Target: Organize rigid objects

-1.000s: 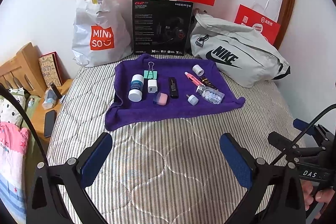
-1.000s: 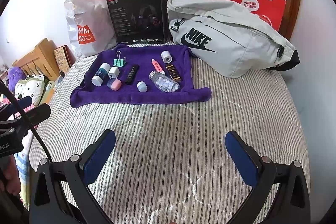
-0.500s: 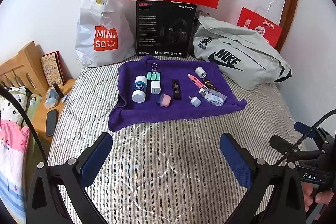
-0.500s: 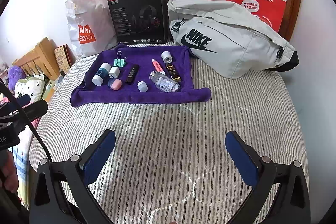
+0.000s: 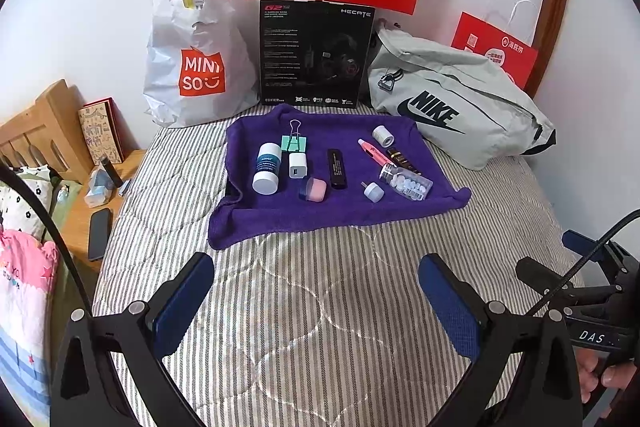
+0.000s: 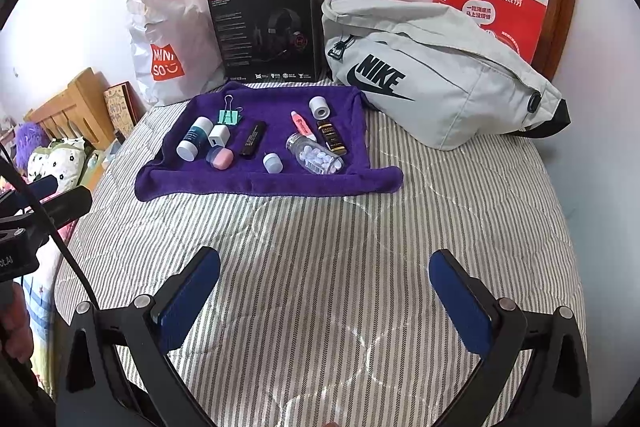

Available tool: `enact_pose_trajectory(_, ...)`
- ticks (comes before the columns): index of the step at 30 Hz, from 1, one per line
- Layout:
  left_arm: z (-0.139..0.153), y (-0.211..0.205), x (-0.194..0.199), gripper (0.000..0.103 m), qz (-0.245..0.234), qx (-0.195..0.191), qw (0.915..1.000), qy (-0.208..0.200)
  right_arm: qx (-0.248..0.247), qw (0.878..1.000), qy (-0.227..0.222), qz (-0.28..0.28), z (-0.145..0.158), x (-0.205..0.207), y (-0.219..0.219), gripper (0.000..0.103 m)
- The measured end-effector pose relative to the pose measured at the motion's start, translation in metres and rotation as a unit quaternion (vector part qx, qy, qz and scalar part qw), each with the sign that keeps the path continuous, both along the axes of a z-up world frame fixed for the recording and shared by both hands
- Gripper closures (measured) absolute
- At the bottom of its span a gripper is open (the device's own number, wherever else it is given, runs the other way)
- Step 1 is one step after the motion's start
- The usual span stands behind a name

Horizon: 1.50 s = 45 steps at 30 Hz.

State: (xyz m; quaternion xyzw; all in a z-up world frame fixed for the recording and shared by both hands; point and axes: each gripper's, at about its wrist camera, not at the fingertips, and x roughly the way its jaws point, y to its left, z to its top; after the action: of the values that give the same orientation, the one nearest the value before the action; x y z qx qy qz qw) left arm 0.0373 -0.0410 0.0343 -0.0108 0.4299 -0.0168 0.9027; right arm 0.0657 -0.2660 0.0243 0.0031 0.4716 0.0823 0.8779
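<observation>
Looking down the left wrist view, the left gripper (image 5: 316, 303) hung over the striped bedspread (image 5: 320, 327) with its fingers spread wide and nothing between them, well short of the purple towel (image 5: 340, 215). On the towel lay all the small things: a white bottle (image 5: 267, 167), a green binder clip (image 5: 295, 141), a white charger (image 5: 298, 165), a pink case (image 5: 314, 189), a black stick (image 5: 337, 168), a small blue cap (image 5: 373, 191), a pink tube (image 5: 374, 151), a white roll (image 5: 383, 135), a dark vial (image 5: 398, 157) and a clear pill bottle (image 5: 406, 181). They sat loosely side by side, some lying, some tilted; whether that was a sorted layout or a pile waiting to be sorted could not be told, and no bin showed. From the right wrist view, the right gripper (image 6: 324, 299) was likewise spread and empty above the bedspread, near the towel's front edge (image 6: 268, 187). Behind the towel stood a white shopping bag (image 6: 168, 43), a black headset box (image 6: 266, 31), a grey sling bag (image 6: 436, 75) and red paper bags (image 6: 492, 15), crowding the far side, so reaching past the back row looked tight. Pill bottle and vial were touching, likely awkward to pinch singly.
</observation>
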Motion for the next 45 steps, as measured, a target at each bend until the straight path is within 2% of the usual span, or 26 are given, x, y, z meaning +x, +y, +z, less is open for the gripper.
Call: enact_pose_trajectory(45,0.0000,0.0002,-0.0019,0.000,-0.003,0.005,1.0000,0.001,-0.002,1.000,-0.004,0.001,0.0025,-0.0039,-0.0027,0.000)
